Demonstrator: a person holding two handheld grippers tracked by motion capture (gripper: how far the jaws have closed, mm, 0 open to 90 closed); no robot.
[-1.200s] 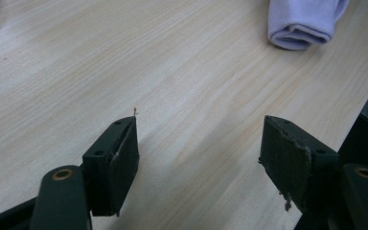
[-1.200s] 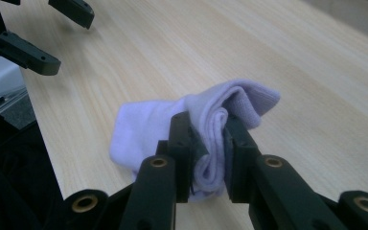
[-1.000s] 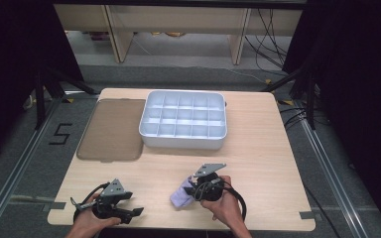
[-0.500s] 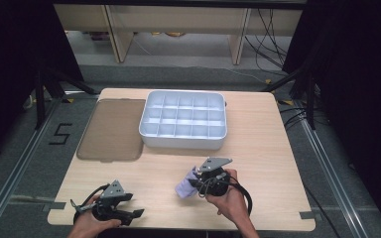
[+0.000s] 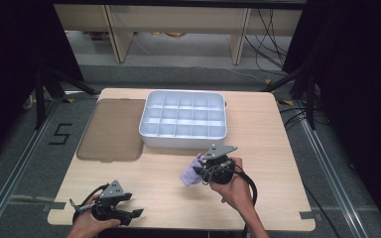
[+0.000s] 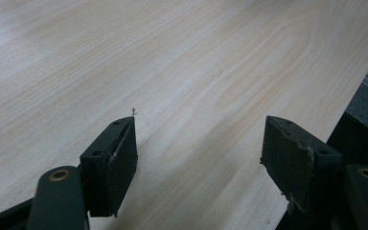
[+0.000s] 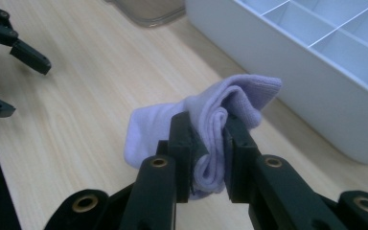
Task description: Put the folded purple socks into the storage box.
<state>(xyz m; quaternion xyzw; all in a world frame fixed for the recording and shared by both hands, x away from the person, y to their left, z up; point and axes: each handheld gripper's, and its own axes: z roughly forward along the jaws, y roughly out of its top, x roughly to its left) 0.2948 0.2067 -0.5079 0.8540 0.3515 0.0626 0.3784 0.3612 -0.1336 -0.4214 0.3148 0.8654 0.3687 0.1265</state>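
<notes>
A folded lilac sock (image 7: 206, 120) is pinched between the jaws of my right gripper (image 7: 208, 136), which is shut on it and holds it off the wooden table (image 5: 258, 148). From above, the sock (image 5: 191, 173) hangs at the left of the right gripper (image 5: 203, 171), just in front of the white compartment tray (image 5: 149, 130). My left gripper (image 5: 129, 208) rests near the table's front left edge. Its jaws stand open over bare wood, with nothing between its fingertips (image 6: 117, 158).
A brown translucent lid (image 5: 111, 129) lies flat to the left of the tray. In the right gripper view the tray's white wall (image 7: 287, 91) stands close on the right and the left gripper's jaws (image 7: 14, 72) show at far left. Dark floor surrounds the table.
My right gripper has risen with the sock and moved a little toward the tray. The left gripper has stayed in place.
</notes>
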